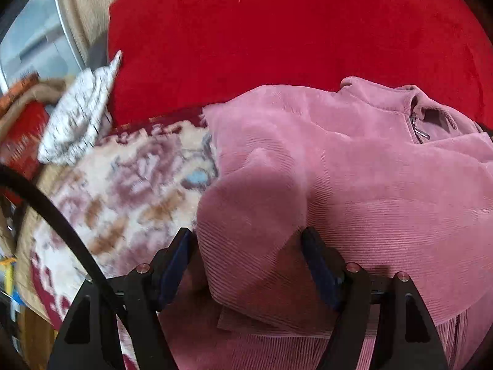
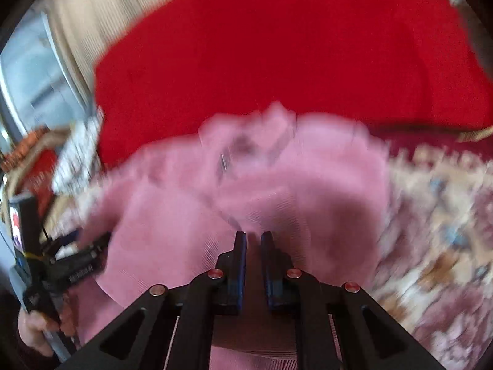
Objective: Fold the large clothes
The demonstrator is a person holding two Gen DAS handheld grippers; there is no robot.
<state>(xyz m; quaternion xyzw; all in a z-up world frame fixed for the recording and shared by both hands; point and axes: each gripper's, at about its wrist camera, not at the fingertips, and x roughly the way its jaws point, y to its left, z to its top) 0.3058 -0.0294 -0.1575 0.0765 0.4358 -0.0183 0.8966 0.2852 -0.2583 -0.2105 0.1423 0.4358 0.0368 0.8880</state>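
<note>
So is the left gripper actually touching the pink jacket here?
Cannot tell. In the left wrist view the left gripper is open with a fold of the pink jacket between its fingers, but pad contact isn't plainly visible.

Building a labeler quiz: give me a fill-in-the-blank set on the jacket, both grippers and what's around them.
1. The corduroy jacket is ____ in color.
2. The left gripper has its jaws ____, with a fold of the jacket between them.
3. The right gripper has its jaws nearly ____, leaving only a narrow gap.
4. Behind the jacket lies a plain ____ cushion.

Missing words: pink; open; shut; red
</note>
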